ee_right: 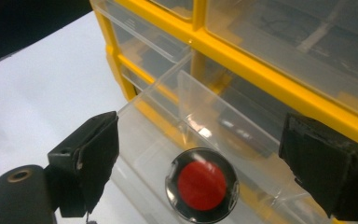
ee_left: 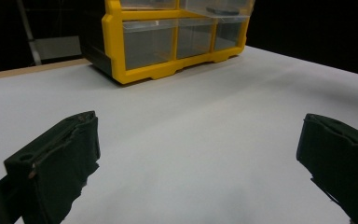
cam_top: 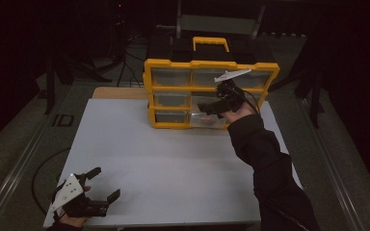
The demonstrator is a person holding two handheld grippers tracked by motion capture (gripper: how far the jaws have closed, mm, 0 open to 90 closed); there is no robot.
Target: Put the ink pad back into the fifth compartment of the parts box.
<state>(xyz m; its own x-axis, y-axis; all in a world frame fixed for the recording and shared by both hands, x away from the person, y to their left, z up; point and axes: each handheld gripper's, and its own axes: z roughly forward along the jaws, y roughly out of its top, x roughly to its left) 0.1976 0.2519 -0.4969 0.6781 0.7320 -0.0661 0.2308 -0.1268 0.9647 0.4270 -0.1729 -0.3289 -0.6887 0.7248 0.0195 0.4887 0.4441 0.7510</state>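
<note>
A yellow organizer (cam_top: 212,64) with clear drawers stands at the back of the white table (cam_top: 173,159). Its lower right drawer (ee_right: 165,116) is pulled out. Inside it lies a round red disc with a shiny rim (ee_right: 201,185). My right gripper (cam_top: 207,108) hovers just above that drawer, open, the disc below and between its wide jaws (ee_right: 200,123). My left gripper (cam_top: 107,183) rests at the table's near left corner, open and holding nothing (ee_left: 199,123). It faces the organizer (ee_left: 168,70) from far off.
A person's dark sleeve (cam_top: 265,159) crosses the right side of the table. A strip of bare wood (cam_top: 120,92) shows behind the white sheet at the back left. Dark stands and cables (cam_top: 125,62) sit on the floor beyond.
</note>
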